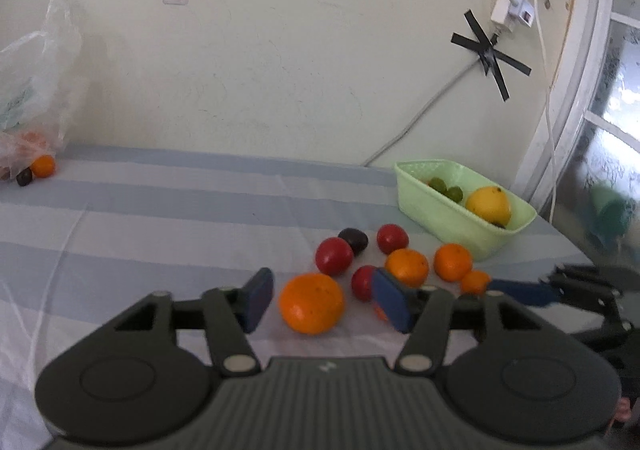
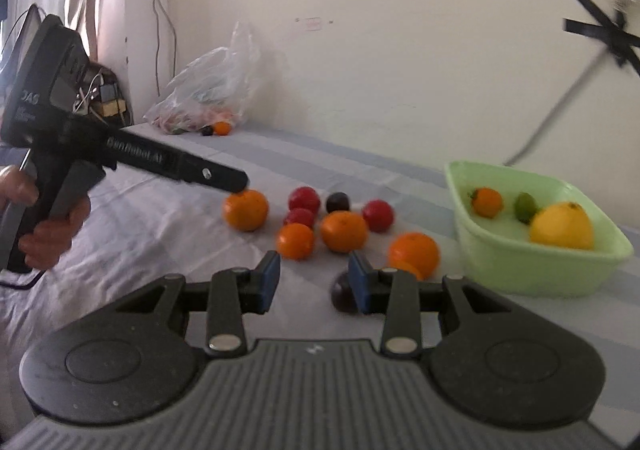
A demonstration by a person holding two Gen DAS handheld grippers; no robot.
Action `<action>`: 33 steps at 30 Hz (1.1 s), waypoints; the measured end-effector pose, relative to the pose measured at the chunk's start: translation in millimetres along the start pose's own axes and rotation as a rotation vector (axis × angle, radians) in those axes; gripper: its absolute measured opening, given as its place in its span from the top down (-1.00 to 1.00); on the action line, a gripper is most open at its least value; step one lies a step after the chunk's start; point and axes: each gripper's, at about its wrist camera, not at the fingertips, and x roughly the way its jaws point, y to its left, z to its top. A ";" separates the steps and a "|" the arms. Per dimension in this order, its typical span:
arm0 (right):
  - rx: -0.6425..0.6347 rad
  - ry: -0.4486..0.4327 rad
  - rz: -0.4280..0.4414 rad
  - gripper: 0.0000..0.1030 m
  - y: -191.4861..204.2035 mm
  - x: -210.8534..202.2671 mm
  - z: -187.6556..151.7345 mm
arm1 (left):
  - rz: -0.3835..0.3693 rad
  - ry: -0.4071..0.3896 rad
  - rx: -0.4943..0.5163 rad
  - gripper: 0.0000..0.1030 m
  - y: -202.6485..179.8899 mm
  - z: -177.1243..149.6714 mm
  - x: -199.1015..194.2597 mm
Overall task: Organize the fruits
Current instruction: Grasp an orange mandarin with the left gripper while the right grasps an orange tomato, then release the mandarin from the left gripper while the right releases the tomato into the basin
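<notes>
Loose oranges, red fruits and a dark plum [image 1: 353, 240] lie on the striped cloth beside a light green basket [image 1: 460, 226]. The basket holds a yellow fruit [image 1: 488, 204] and small green fruits; the right wrist view also shows a small orange [image 2: 486, 202] in it. My left gripper [image 1: 322, 300] is open, its jaws on either side of a large orange [image 1: 311, 303] without touching it. My right gripper [image 2: 314, 282] is open and empty, low over the cloth, with a dark plum [image 2: 343, 293] by its right finger and an orange [image 2: 414, 253] just beyond.
A clear plastic bag [image 1: 32, 90] with more fruit lies at the far left against the wall, an orange [image 1: 43, 166] and a dark fruit in front of it. A cable and taped sockets hang on the wall. A window frame [image 1: 576, 98] stands at the right.
</notes>
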 end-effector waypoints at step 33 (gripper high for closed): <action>0.099 -0.101 -0.208 0.41 -48.3 -26.4 16.6 | -0.205 -0.038 0.089 0.18 -73.6 67.5 52.5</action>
